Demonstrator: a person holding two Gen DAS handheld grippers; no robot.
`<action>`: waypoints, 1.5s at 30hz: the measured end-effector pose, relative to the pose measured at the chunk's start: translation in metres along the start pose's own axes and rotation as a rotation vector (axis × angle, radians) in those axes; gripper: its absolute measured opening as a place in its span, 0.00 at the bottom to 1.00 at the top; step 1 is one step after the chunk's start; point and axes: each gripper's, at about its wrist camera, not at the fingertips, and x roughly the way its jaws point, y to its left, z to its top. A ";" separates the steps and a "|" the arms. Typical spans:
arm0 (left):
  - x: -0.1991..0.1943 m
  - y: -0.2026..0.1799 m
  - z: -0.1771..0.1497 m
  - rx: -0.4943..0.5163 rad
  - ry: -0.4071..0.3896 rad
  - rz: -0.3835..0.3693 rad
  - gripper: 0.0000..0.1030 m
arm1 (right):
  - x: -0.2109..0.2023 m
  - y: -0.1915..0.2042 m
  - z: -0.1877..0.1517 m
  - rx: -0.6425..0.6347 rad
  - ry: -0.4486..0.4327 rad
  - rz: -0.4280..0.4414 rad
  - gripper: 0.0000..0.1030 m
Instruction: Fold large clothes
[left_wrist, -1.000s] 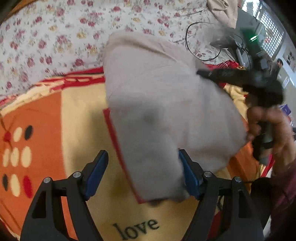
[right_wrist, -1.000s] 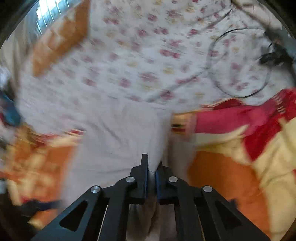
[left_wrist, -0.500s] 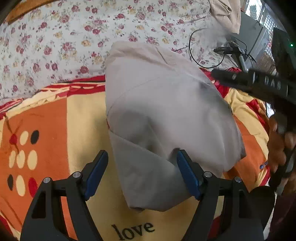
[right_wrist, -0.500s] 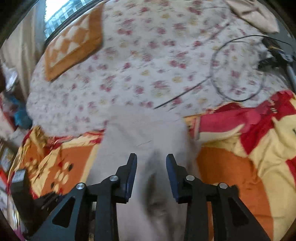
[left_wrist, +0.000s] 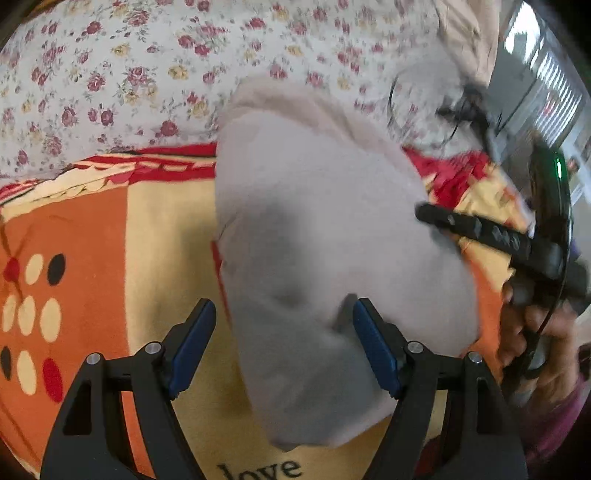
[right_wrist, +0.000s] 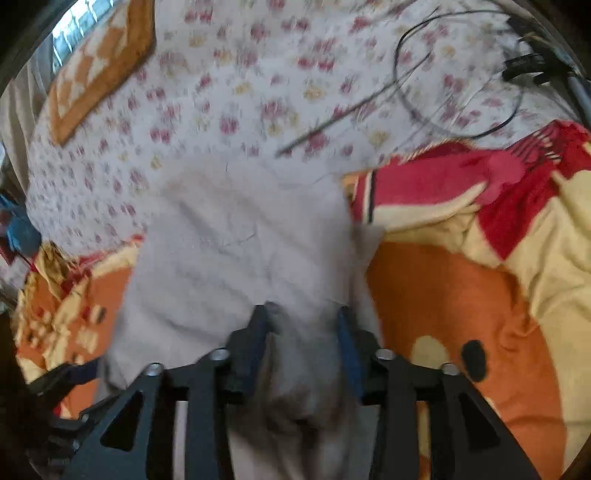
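Grey garment lies folded over on the blanket (fold mostly laid). Right gripper has just been opening, cloth loose between its jaws; left gripper gapes, gripping nothing. Smoothing left.

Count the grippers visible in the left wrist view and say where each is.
2. The left gripper fills the bottom edge, jaws spread apart either side of the grey garment. The right gripper reaches in from the right edge, over the garment's right side, held by a hand.
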 end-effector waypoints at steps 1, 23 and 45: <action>-0.002 0.003 0.005 -0.023 -0.013 -0.019 0.77 | -0.008 -0.004 0.001 0.007 -0.025 -0.002 0.69; 0.051 0.017 0.031 -0.062 0.105 -0.243 0.47 | 0.046 -0.007 0.008 0.076 0.141 0.458 0.44; -0.069 0.071 -0.071 0.043 0.070 0.136 0.72 | -0.013 0.082 -0.055 0.005 0.161 0.380 0.69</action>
